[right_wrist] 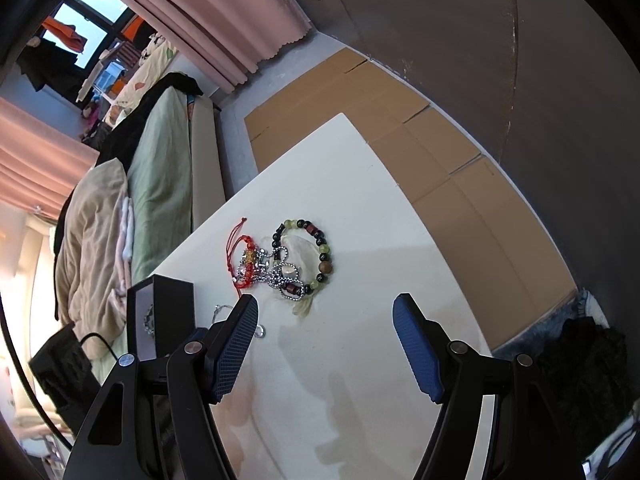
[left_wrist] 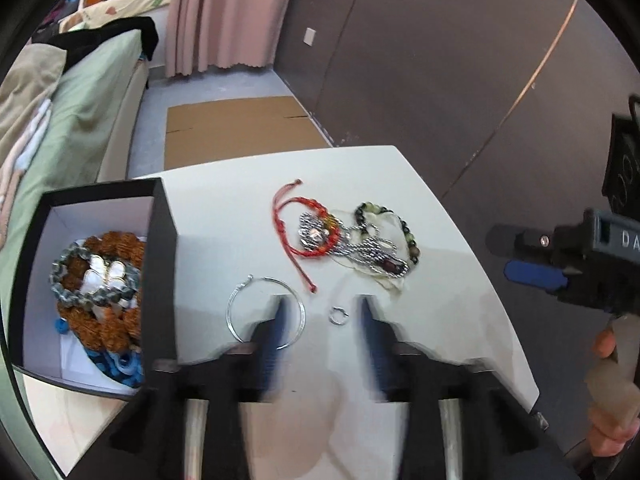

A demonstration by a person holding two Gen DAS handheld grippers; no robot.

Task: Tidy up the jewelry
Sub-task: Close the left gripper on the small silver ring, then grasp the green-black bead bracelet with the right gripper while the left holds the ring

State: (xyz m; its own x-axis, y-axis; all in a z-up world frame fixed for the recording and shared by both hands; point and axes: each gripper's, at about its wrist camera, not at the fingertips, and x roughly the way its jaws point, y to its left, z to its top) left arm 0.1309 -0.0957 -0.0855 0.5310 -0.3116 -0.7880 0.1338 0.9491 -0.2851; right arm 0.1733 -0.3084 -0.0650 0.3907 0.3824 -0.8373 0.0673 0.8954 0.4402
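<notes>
An open black box (left_wrist: pixel 162 240) with a white inside stands at the table's left and holds brown bead strings, a grey chain and white and blue pieces. On the white table (left_wrist: pixel 440 288) lie a large silver hoop (left_wrist: pixel 240 300), a small silver ring (left_wrist: pixel 339 315), and a tangle of a red cord bracelet (left_wrist: pixel 288 216), a silver chain (left_wrist: pixel 360 250) and a green-and-black bead bracelet (left_wrist: pixel 402 224). My left gripper (left_wrist: pixel 324 314) is open, and the small ring lies on the table between its blurred fingers. My right gripper (right_wrist: pixel 326 304) is open and empty, short of the bead bracelet (right_wrist: pixel 322 258).
A bed with a green sheet (left_wrist: pixel 88 112) runs along the table's left side. Flat cardboard (left_wrist: pixel 240 128) covers the floor beyond the table, by a dark wall and a pink curtain (left_wrist: pixel 232 12). A person's hand (left_wrist: pixel 608 400) holds the right gripper's handle.
</notes>
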